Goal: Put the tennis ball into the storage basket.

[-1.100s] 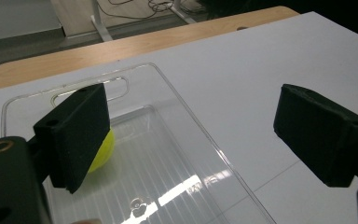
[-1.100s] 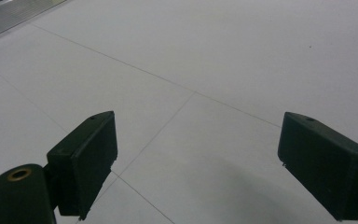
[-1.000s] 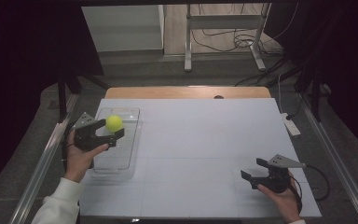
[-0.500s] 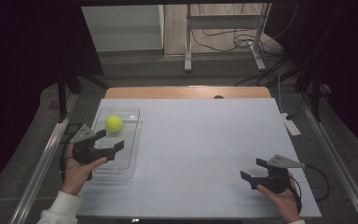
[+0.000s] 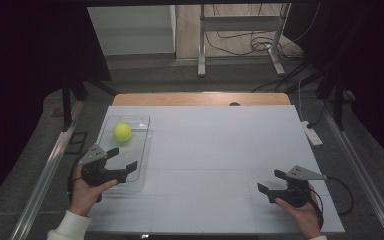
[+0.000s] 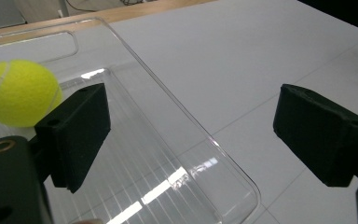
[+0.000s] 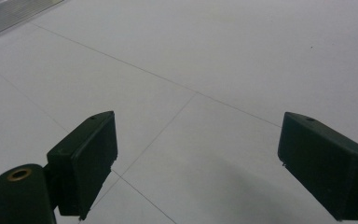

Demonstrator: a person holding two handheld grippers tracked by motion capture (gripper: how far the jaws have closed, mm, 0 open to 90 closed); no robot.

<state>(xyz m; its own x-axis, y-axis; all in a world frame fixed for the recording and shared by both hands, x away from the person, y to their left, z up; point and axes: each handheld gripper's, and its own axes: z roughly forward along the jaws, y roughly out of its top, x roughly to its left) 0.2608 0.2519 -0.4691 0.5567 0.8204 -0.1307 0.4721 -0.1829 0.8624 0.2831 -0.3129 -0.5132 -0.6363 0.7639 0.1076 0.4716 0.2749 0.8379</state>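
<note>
Pulled back from the tennis ball [image 5: 122,131], the left gripper [image 5: 121,159] hovers wide and empty over the clear tray's [image 5: 142,150] near end; the ball rests at the far end. Right gripper [image 5: 270,181] gapes empty above open table [image 5: 220,145].

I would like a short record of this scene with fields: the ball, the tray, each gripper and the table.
ball: yellow tennis ball, lying in the far end of the tray, free of both grippers
tray: clear plastic tray, at the left side of the table
left gripper: open, fingers empty, above the near end of the tray
right gripper: open, fingers empty, over bare table at the near right
table: white top, wooden far edge
</note>
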